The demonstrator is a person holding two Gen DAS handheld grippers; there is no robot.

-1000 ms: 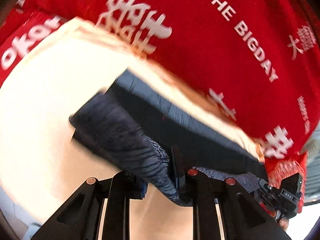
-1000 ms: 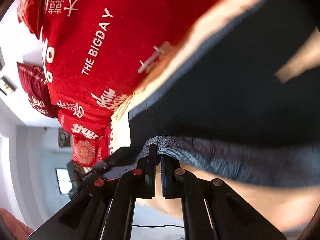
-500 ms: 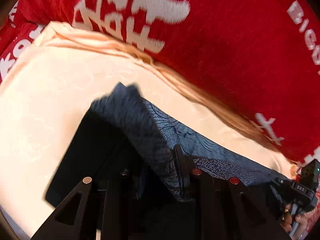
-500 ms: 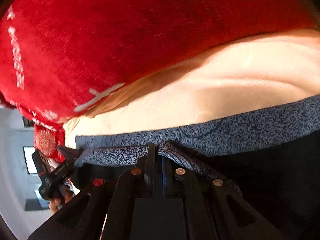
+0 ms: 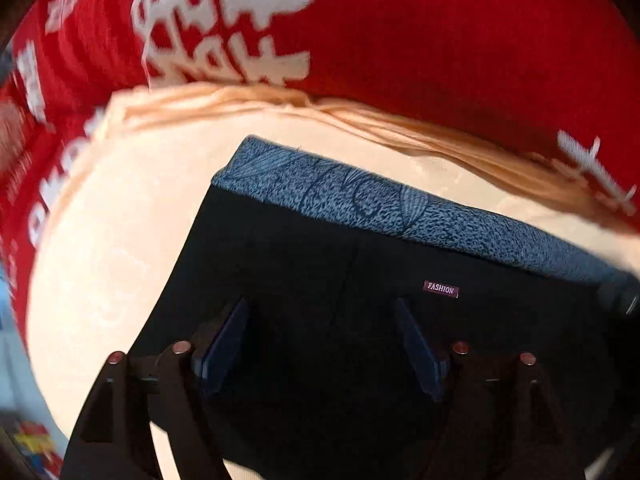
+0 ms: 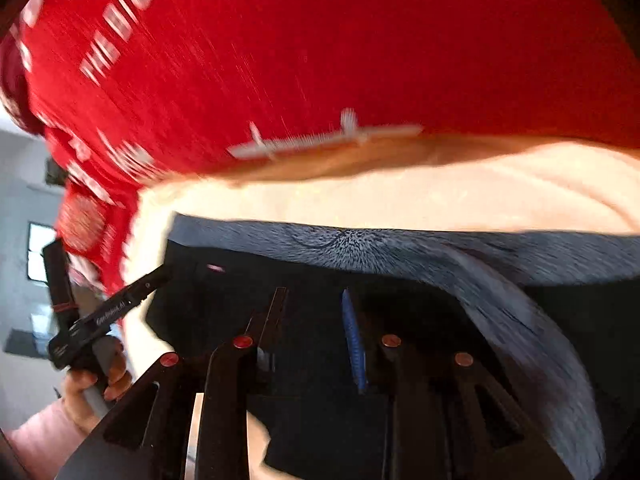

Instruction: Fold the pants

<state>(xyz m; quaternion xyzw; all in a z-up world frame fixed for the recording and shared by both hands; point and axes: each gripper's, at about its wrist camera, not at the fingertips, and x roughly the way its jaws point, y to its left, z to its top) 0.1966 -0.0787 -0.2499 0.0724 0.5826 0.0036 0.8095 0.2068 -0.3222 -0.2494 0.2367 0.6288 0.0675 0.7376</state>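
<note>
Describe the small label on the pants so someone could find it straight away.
On the cream bedcover below the red blanket lie black pants with a blue patterned waistband. Just under that band sits a small dark label reading FASHION, the only lettering on them.

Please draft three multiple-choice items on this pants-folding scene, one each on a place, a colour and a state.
1. What do the black pants lie on?
A. a cream bedspread
B. a wooden floor
C. a glass table

2. What colour is the blanket with white lettering behind the pants?
A. green
B. red
C. yellow

3. How does the left hand-held gripper stand?
A. clamped on the waistband
B. jaws apart, nothing between them
C. gripping a hanger

Answers:
1 A, cream fabric surrounds the pants on every visible side.
2 B, the blanket is bright red in both views.
3 B, its jaws are opening above the flat black cloth below the blue patterned waistband; no fabric sits between the fingers.
</note>
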